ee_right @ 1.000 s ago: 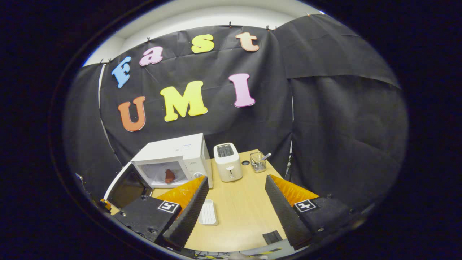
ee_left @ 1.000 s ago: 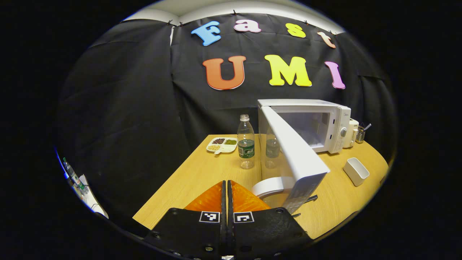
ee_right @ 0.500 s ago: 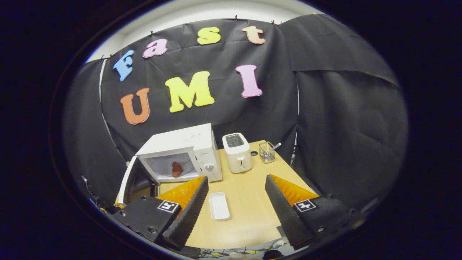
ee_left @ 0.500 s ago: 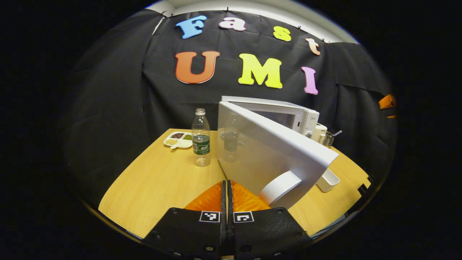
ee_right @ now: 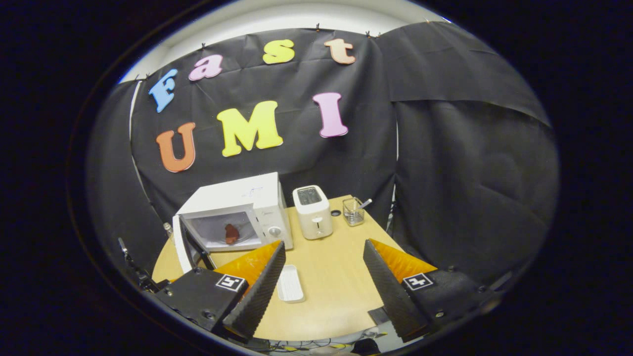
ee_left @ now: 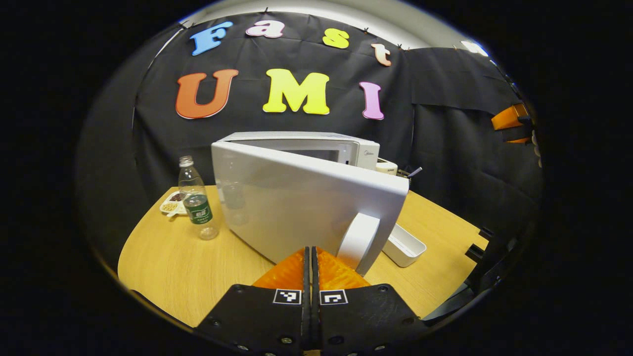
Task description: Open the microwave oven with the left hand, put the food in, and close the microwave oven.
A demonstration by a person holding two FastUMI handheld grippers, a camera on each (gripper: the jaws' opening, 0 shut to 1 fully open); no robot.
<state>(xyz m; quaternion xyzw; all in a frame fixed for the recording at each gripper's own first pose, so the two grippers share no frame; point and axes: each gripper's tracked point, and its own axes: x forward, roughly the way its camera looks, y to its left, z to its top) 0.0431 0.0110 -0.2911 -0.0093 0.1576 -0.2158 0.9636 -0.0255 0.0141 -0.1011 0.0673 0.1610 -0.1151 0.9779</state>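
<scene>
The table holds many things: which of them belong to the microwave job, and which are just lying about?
Belong to the job:
microwave
microwave door, partly open
food inside the microwave
left gripper, shut, by the door handle

Just lying about:
toaster
water bottle
snack plate
white tray
utensil holder

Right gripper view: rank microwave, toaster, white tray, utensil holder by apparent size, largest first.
1. microwave, clearly largest.
2. toaster.
3. white tray: close to the toaster in apparent size, and it lies nearer the camera, so this pair is unsure.
4. utensil holder, smallest, also farthest back.
</scene>
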